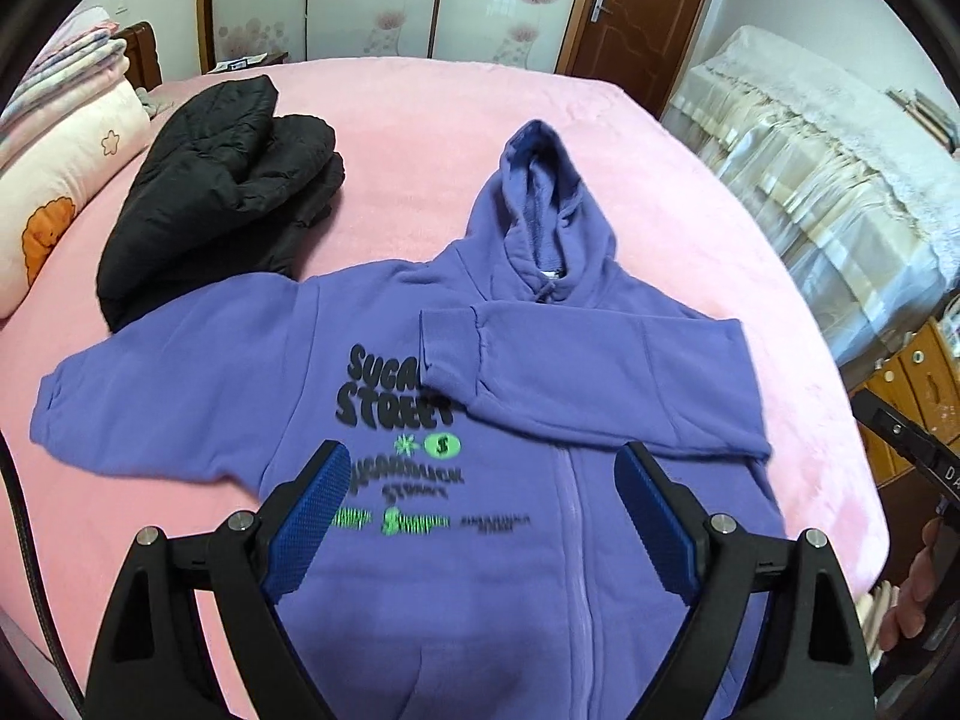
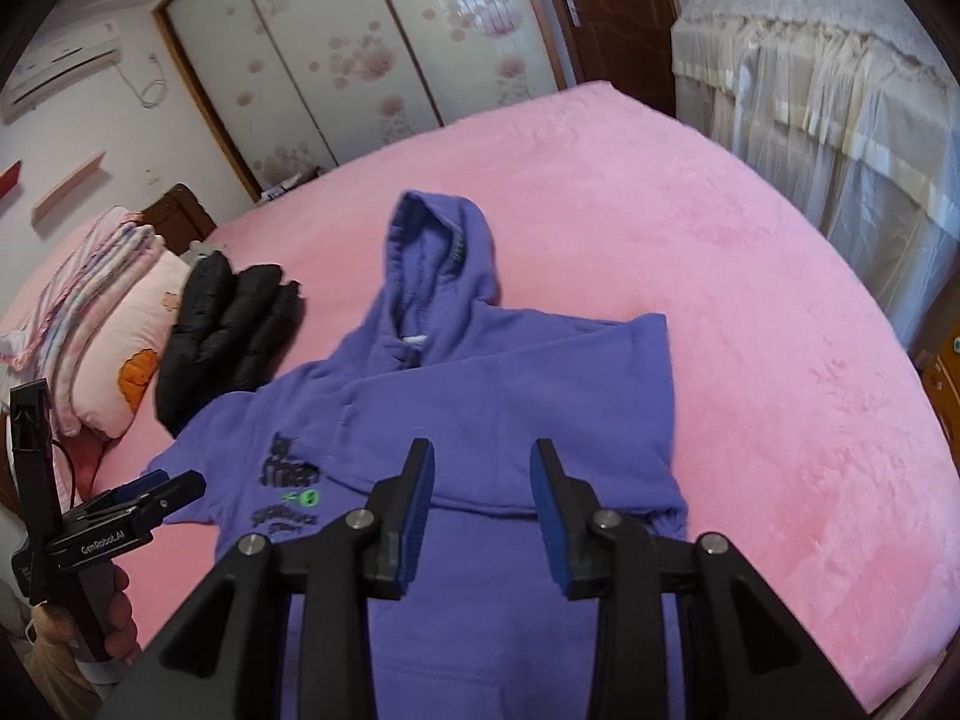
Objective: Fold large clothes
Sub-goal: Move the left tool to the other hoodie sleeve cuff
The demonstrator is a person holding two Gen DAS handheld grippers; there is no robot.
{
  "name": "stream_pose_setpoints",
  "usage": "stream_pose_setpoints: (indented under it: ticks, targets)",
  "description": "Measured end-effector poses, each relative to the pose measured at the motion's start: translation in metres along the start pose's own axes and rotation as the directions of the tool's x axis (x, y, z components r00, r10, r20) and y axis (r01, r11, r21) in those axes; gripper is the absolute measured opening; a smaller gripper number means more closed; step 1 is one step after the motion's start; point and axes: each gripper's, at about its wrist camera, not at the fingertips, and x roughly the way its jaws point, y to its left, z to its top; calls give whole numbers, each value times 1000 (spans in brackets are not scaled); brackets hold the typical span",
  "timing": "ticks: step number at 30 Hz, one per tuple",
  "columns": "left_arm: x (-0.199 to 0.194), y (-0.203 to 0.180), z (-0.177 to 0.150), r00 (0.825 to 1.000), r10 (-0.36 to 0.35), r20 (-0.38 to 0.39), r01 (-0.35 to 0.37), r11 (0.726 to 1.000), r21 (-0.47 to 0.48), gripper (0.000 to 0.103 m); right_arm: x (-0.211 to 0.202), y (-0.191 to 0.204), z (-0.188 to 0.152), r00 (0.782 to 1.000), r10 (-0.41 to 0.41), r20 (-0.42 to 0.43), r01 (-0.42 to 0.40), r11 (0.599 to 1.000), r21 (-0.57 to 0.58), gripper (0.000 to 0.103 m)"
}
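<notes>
Where pink bed (image 1: 600, 138) spans room, wardrobe (image 1: 372, 0) behind.

The pink bed (image 2: 750, 312) lies bare to the right of the hoodie (image 2: 510, 396) and beyond its hood, open all the way to the far edge. On the left a folded black jacket (image 1: 222, 192) touches the hoodie's shoulder, with pillows (image 1: 54, 180) just behind it. The left sleeve (image 1: 120, 396) sprawls over the remaining strip there
</notes>
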Motion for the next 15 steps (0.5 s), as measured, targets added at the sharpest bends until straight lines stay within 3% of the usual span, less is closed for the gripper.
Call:
stream_pose_setpoints:
  ticks: [6,15]
  targets:
    - [-47,4,-26,999,-3,50,1,1000,32,89,-36,30,-16,997,33,67,-30,999,-43,33]
    - [-108,35,-47,992,10,126,-13,1000,25,89,-55,89,-36,995,67,79,-55,988,-145,33]
